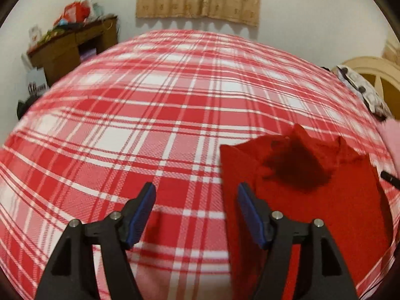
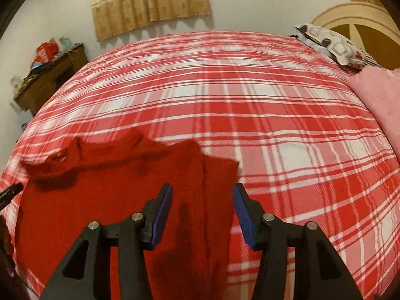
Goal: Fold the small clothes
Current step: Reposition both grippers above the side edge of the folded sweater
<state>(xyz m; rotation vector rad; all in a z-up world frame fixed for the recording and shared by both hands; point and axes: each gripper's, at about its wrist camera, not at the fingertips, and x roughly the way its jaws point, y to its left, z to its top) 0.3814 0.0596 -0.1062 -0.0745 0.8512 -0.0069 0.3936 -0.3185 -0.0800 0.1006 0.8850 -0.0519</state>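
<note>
red garment (image 2: 120, 200) on plaid bedspread (image 1: 150, 115), pink pillow (image 2: 380, 100) nearby, both grippers spread

Wide red-and-white plaid bedspread (image 1: 155, 115) lies bare ahead; crumpled red knit garment (image 2: 112, 187) and fluffy pink cushion (image 2: 380, 100) crowd one side.

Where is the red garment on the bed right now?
The red garment lies on the plaid bedsheet between both open grippers: right of the left gripper in its view, under and left of the right gripper.
</note>
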